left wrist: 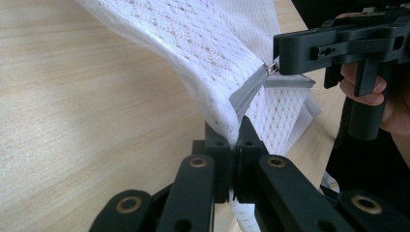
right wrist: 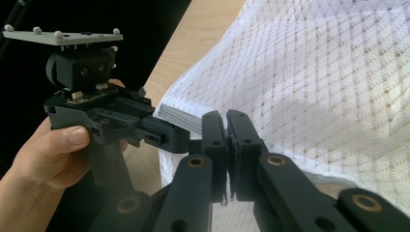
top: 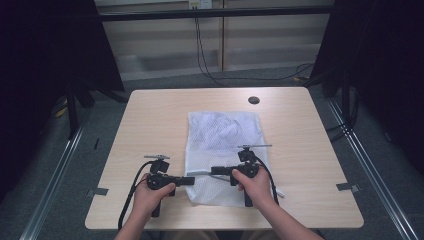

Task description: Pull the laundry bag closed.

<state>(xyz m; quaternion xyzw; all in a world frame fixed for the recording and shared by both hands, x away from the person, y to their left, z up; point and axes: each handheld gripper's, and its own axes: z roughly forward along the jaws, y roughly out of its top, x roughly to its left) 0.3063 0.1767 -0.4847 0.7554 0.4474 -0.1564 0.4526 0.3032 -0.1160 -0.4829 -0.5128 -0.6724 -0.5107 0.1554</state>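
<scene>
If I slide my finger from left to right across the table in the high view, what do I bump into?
Left hand-held gripper → white mesh bag → right hand-held gripper, shut on the zipper pull → bare table.

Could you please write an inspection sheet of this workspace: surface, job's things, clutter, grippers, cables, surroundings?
Surface: light wooden table, with a dark round hole near its far edge.
Job's things: white mesh laundry bag lying flat; its grey zipper band is lifted at the near end.
Clutter: nothing seen.
Grippers: left gripper shut on the bag's edge beside the zipper; right gripper shut at the zipper's metal pull.
Cables: black cable trails from the left gripper; black wires hang behind the table.
Surroundings: grey floor, black curtains on both sides.
</scene>
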